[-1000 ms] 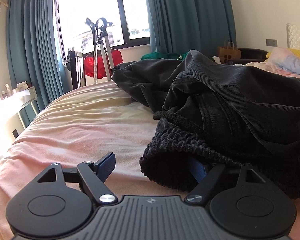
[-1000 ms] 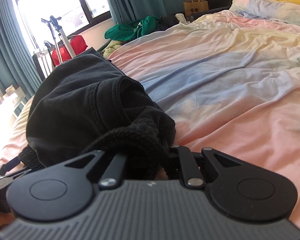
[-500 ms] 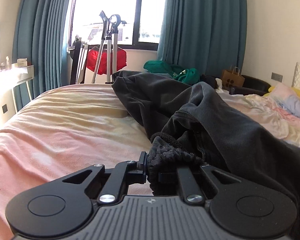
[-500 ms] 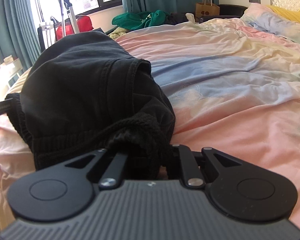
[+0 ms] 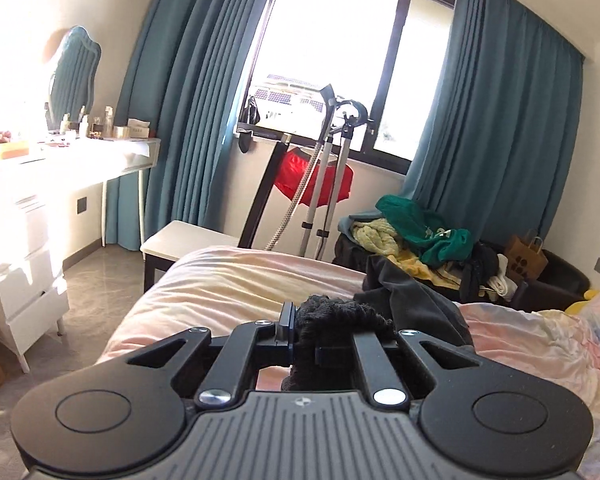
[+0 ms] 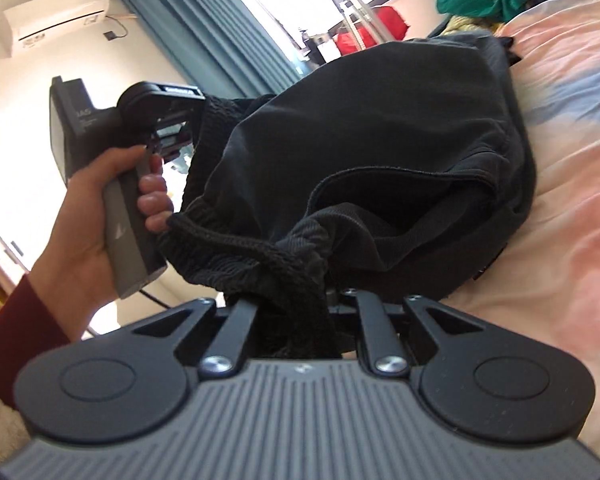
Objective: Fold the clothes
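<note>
A pair of black trousers [image 6: 380, 152] with a ribbed elastic waistband [image 6: 236, 240] hangs between my two grippers above the bed. My left gripper [image 5: 304, 340] is shut on one end of the waistband [image 5: 340, 316]; it also shows in the right wrist view [image 6: 180, 128], held in a hand. My right gripper [image 6: 300, 312] is shut on the other end of the waistband. The trouser legs trail onto the pastel bedsheet [image 6: 572, 168]. The right fingertips are hidden by cloth.
The bed [image 5: 240, 280] fills the lower view. A white dressing table [image 5: 60, 160] stands left. A steamer stand [image 5: 328, 184] with a red garment is at the window. A pile of clothes [image 5: 420, 236] and a paper bag [image 5: 526, 258] lie at the far right.
Both grippers have risen from the bed with the waistband, lifting the trousers. The left gripper went from open to shut on the waistband. The left view now looks over the bed's end.
</note>
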Motion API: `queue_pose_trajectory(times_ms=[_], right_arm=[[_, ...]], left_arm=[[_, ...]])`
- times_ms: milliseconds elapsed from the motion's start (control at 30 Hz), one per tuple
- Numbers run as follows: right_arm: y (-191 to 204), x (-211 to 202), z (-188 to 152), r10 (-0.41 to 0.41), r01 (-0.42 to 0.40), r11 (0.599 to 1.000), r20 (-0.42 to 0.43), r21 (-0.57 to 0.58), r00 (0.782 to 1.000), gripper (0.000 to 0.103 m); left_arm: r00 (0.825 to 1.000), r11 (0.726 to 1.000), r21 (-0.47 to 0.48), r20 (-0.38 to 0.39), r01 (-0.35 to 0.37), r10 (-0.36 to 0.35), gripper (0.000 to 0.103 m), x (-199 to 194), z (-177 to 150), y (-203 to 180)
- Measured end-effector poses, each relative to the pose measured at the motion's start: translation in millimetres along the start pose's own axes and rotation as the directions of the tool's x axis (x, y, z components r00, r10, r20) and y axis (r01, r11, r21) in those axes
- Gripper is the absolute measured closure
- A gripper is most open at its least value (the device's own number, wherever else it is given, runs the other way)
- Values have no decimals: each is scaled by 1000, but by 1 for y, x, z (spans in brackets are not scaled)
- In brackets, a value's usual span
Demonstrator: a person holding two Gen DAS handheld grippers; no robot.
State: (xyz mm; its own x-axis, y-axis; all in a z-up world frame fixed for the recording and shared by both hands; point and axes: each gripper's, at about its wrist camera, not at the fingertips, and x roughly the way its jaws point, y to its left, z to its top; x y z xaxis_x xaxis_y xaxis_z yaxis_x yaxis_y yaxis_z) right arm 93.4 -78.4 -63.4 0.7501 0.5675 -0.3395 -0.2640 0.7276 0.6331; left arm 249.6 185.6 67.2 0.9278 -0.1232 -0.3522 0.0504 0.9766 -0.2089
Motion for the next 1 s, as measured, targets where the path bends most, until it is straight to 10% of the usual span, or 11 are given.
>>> queue_pose_trajectory(times_ms=[233,500,733,1000], right_arm=[[32,97,-41,67,-80,995,-179,-67,981,91],[35,104,-44,51,-96,978,-237,-183,970,79],[44,74,-61,-8,-48,956,-192,-288,981,55],[51,57,-64,-117,78,956,-126,-282,985,9]], left_arm=[[981,986,-2,-99,-167,166,94,23,-2,92],[978,982,-6,-90,-188,187,84,17,-44,121],[953,952,40,-1,-302,303,13,-53,-64,102],[954,954,18,16,-300,300,3,-141,-91,68]])
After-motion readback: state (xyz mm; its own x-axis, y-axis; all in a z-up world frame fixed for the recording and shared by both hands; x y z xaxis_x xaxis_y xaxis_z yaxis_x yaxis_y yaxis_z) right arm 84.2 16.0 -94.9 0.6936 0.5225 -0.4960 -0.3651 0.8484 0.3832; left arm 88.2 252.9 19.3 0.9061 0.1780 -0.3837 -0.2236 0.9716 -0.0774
